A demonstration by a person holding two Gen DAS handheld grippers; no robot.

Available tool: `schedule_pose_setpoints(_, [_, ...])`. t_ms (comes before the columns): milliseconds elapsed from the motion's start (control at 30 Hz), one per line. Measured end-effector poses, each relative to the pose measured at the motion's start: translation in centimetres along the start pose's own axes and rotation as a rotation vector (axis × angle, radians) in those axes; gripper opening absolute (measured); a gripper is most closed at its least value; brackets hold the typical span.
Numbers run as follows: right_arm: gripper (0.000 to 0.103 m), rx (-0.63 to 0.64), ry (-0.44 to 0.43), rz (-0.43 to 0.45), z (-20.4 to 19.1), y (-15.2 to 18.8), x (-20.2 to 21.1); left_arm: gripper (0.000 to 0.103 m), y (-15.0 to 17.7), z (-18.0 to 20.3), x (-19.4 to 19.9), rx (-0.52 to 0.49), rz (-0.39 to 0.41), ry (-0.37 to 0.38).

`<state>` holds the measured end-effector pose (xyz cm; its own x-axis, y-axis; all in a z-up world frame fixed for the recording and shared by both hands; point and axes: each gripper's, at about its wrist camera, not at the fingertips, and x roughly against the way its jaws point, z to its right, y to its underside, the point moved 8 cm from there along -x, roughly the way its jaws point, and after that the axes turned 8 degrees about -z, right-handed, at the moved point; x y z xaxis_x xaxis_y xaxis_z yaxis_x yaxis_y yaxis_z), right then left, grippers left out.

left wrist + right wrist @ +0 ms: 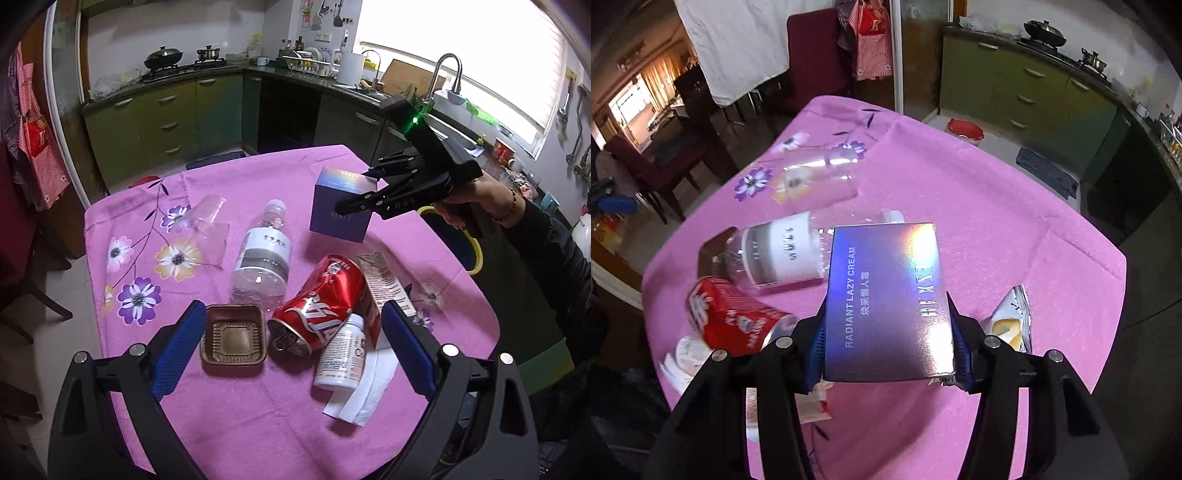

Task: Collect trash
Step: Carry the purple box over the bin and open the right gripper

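Note:
My right gripper (888, 354) is shut on a purple iridescent cream box (886, 295) and holds it above the pink tablecloth; the box also shows in the left wrist view (341, 203). My left gripper (293, 347) is open and empty, low over a crushed red soda can (321, 310), a white pill bottle (341, 356) and a brown plastic tray (233, 339). A clear water bottle (264, 254) lies beyond them. A clear plastic cup (207, 218) lies at the far left.
A carton (384, 280) and white tissue (362, 398) lie by the can. A snack wrapper (1012, 321) lies right of the box. A yellow-rimmed bin (465, 243) stands past the table's right edge. Kitchen cabinets (166, 118) line the back.

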<state>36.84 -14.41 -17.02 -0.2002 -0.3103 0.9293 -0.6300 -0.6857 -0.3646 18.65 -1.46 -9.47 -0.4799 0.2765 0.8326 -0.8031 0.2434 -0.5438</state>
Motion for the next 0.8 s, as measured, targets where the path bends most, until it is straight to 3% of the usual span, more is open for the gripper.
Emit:
schedule_pose_setpoints(267, [0.057,0.025,0.020,-0.048,0.1,0.2,-1.7,0.091,0.1,-0.5,-0.2,0.011,-0.006,0.003])
schedule_pose_setpoints(333, [0.063,0.032,0.025,-0.049,-0.1,0.1,-1.8,0.090,0.1,-0.3,0.0,0.005,-0.005,0.001])
schedule_pose_setpoints(533, [0.063,0.039,0.035,-0.060,-0.3,-0.9,-2.4,0.091,0.2,-0.3,0.2,0.006,-0.002,-0.004])
schedule_pose_setpoints(600, [0.057,0.038,0.045,-0.079,-0.4,-0.9,-2.9,0.091,0.3,-0.3,0.2,0.005,-0.005,-0.006])
schedule_pose_setpoints(800, [0.055,-0.015,-0.016,-0.005,-1.0,-1.6,-0.6,0.091,0.2,-0.3,0.0,0.005,-0.011,-0.005])
